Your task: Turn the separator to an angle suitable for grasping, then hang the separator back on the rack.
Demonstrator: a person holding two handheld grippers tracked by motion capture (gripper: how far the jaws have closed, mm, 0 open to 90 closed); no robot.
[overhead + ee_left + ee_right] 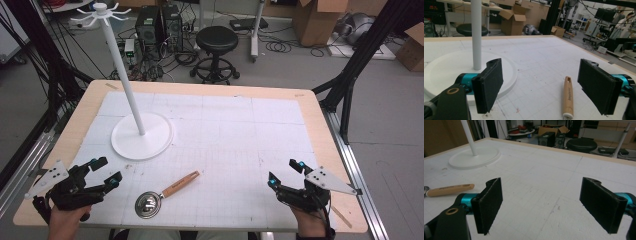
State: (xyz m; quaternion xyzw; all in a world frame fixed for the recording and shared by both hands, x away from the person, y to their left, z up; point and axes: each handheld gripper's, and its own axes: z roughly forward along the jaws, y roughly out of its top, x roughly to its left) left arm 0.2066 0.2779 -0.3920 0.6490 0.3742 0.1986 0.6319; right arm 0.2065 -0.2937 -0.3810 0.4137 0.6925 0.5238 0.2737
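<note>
Seen from the high view, a pale wooden surface (320, 125) carries a white gridded mat (235, 135), and a person's hands reach in from the six o'clock edge. At about eight o'clock the left hand (62, 222) holds the left claw (106, 171), black with teal tips, its jaws spread wide and holding nothing. Beyond it, toward ten o'clock, stands a white stand with a round flat base (142, 136); its thin pole rises to a ring of small hooks at the top. In the left gripper view the base (446, 67) lies just behind the left jaw.

Near six o'clock, between the two claws, lies a small metal strainer with a light wooden handle (165, 194) — the round metal bowl toward seven o'clock, the handle pointing toward one o'clock. It rests flat on the mat, apart from both claws and from the stand. The handle (568, 96) shows between the left claw's jaws in the left gripper view.

At about four o'clock the right hand (310, 222) holds the right claw (284, 172) — also gaping wide and empty, over bare mat.
</note>
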